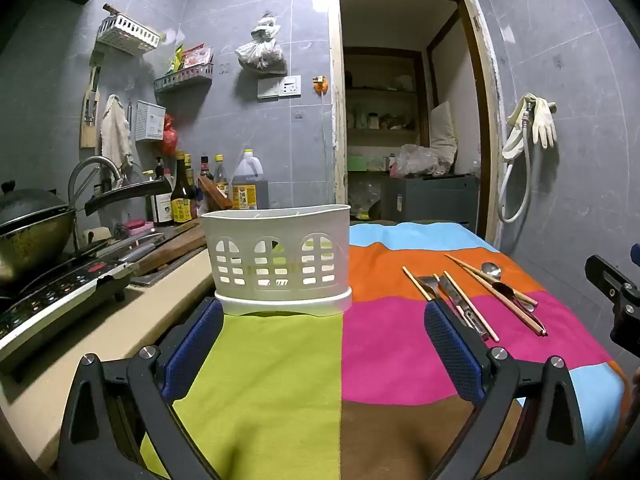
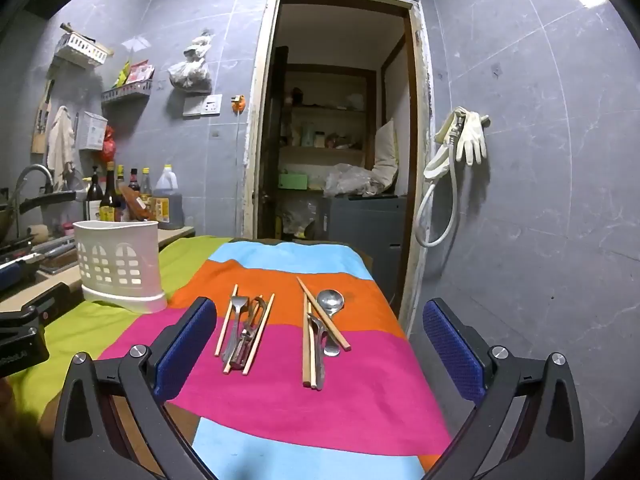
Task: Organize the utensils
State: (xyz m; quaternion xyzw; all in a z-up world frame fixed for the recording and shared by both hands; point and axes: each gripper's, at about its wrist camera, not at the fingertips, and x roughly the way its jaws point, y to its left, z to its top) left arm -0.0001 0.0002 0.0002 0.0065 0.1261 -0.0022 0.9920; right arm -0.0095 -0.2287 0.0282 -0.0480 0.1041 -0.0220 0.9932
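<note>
A white slotted utensil basket (image 1: 278,258) stands upright on the striped cloth (image 1: 280,360), just beyond my open, empty left gripper (image 1: 322,312). It also shows at the left in the right wrist view (image 2: 120,266). Two piles of utensils lie on the cloth. The left pile (image 2: 244,330) holds wooden chopsticks and metal cutlery. The right pile (image 2: 322,330) holds chopsticks, a metal spoon (image 2: 331,301) and other cutlery. Both piles show at the right in the left wrist view (image 1: 472,296). My right gripper (image 2: 318,312) is open and empty, just short of the piles.
A counter at the left holds a wok (image 1: 28,232), an induction cooker (image 1: 60,296), a cutting board and sauce bottles (image 1: 184,196). An open doorway (image 1: 404,120) is behind the table. The cloth's right edge (image 2: 400,328) drops off beside a tiled wall with hanging gloves (image 2: 468,140).
</note>
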